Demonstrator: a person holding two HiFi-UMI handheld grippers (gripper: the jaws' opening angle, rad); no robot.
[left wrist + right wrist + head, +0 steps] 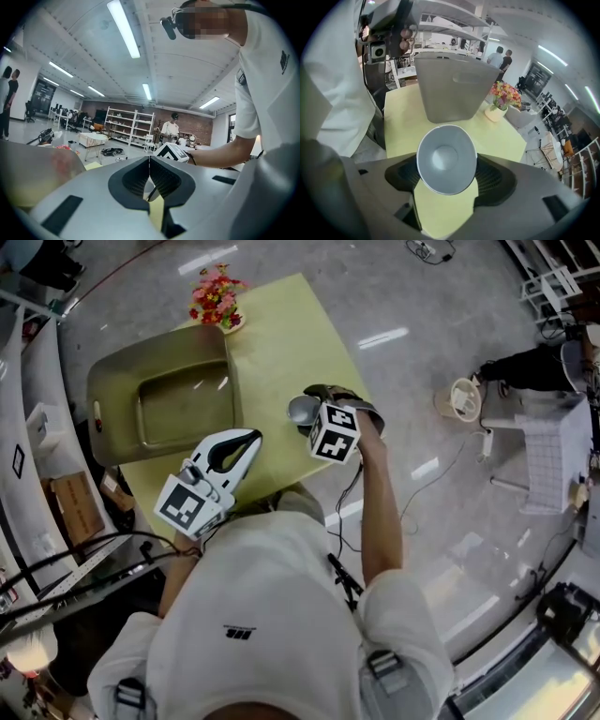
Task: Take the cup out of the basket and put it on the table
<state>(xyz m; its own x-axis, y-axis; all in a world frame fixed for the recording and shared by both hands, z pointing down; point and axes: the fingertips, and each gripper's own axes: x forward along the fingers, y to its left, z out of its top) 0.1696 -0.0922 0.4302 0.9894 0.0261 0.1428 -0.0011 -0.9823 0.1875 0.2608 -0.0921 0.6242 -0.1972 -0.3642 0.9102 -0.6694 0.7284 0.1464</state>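
The right gripper is clamped on the cup, pads pressing its sides. The cup is already out of the basket and sits over the near right part of the table, mouth tilted up toward the gripper. The left gripper has its jaws together on nothing, near the basket's near right corner. The main risk looks like letting go while the cup leans: it could topple and roll off the right edge close by. The tapered wall might also slip between the pads.

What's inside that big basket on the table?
Nothing that shows: in the basket the head view sees a bare floor. The cup is out, clamped in the right tool. Just behind the basket's near wall is hidden.
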